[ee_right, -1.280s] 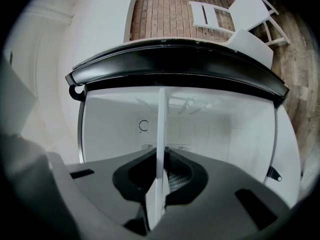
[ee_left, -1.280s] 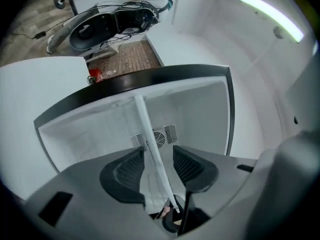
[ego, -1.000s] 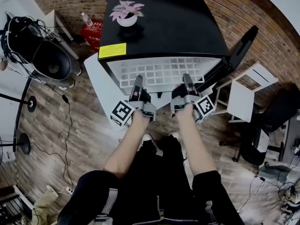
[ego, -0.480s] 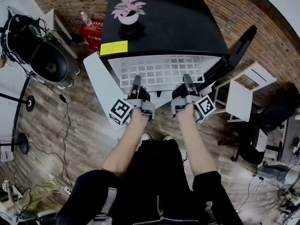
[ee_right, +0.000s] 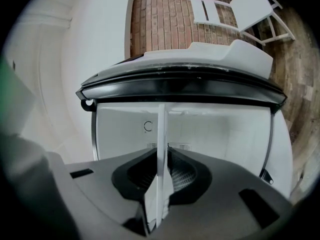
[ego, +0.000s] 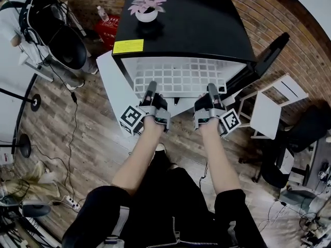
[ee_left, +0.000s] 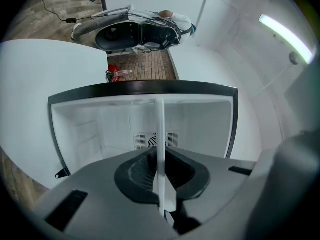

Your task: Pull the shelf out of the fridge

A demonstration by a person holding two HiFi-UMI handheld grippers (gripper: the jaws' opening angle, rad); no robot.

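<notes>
Claws are clamping the near edge of the shelf (ego: 178,77) in the fridge (ego: 191,27): left claw (ego: 150,88) just closing further, right claw (ego: 212,90) just opening slightly.

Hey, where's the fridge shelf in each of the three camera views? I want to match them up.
Head view: the shelf is a white grid at top centre, jutting from the fridge.
Left gripper view: edge-on, a thin upright white strip at centre.
Right gripper view: the same upright strip at centre.
Shared landmark: the fridge's black rim, above the shelf in every view.
</notes>
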